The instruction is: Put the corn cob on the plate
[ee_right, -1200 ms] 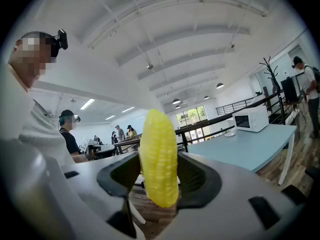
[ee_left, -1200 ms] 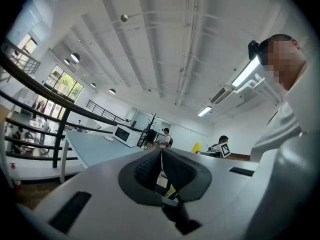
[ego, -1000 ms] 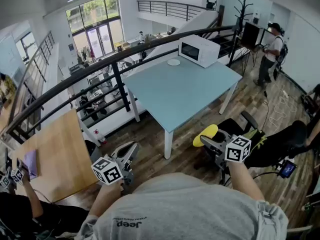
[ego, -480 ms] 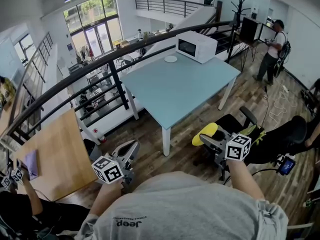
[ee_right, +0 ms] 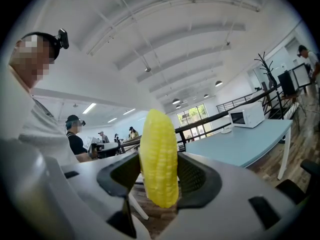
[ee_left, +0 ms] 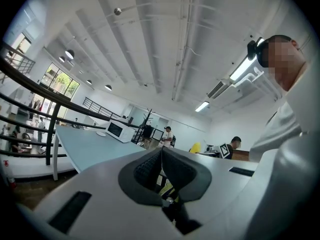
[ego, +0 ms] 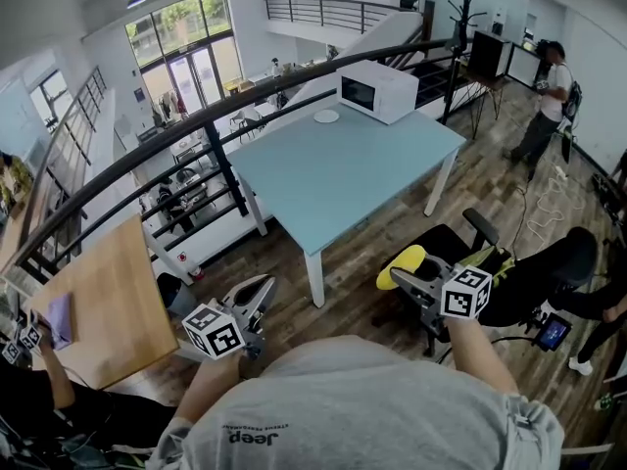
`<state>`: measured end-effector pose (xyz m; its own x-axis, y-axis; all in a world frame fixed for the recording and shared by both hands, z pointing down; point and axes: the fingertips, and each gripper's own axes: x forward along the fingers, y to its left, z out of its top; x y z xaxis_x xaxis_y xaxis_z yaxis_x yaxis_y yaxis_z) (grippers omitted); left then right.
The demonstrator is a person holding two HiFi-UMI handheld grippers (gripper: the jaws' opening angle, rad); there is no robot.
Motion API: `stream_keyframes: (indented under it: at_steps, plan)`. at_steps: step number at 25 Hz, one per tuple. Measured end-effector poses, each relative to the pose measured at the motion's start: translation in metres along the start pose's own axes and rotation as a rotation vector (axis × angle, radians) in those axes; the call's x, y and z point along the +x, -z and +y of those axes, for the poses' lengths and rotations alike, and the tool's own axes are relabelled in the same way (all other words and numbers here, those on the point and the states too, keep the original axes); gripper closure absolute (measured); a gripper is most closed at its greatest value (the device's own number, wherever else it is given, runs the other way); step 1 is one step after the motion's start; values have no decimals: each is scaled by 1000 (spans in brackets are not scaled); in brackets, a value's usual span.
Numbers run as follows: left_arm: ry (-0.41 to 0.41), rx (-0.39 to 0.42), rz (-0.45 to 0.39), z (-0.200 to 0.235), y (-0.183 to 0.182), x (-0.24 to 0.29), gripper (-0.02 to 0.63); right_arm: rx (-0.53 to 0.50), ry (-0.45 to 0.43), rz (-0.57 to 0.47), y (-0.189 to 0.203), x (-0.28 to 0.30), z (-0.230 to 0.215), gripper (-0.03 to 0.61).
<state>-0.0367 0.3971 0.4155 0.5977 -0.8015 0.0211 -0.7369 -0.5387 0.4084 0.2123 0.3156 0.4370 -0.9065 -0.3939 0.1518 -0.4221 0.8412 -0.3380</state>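
Note:
A yellow corn cob [ee_right: 159, 159] stands upright between the jaws of my right gripper [ee_right: 160, 170], which is shut on it. In the head view the same cob [ego: 405, 262] pokes out of the right gripper [ego: 399, 276] above the wooden floor, short of the light blue table [ego: 343, 179]. A small white plate [ego: 326, 117] lies at the table's far end beside a white microwave [ego: 376, 91]; the plate [ee_right: 227, 130] also shows far off in the right gripper view. My left gripper [ego: 261, 287] is held level at the lower left, shut and empty [ee_left: 161, 153].
A black railing [ego: 211, 125] runs behind the table. A black office chair [ego: 534, 277] stands right of my right gripper. A wooden table [ego: 103, 311] is at the left with another person's grippers by it. A person [ego: 551, 91] stands at the back right.
The blue table and microwave have slid left and nearer in the head view. Both grippers keep their state, corn still gripped. The person at the back right has stepped sideways.

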Motion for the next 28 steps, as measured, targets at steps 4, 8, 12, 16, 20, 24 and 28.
stream_keyframes:
  at_steps: [4,8,12,16,20,24,28]
  plan:
    - [-1,4,11,-14,4,16,592,-2,-16,0,-1,-12,-10,342]
    - [-11,2,16,-23,10,27,592,-3,-33,-4,3,-23,-19,342]
    - [-18,-6,25,-25,14,34,592,0,-39,4,8,-24,-28,342]
    - [-14,-5,30,-11,12,32,592,4,-39,14,9,-8,-32,342]
    - [0,-27,17,23,8,28,592,0,-21,30,8,23,-34,342]
    - [34,-10,17,71,-5,23,592,-18,6,31,-2,71,-31,342]
    - [66,-14,4,128,-35,17,592,-31,31,18,-26,127,-24,342]
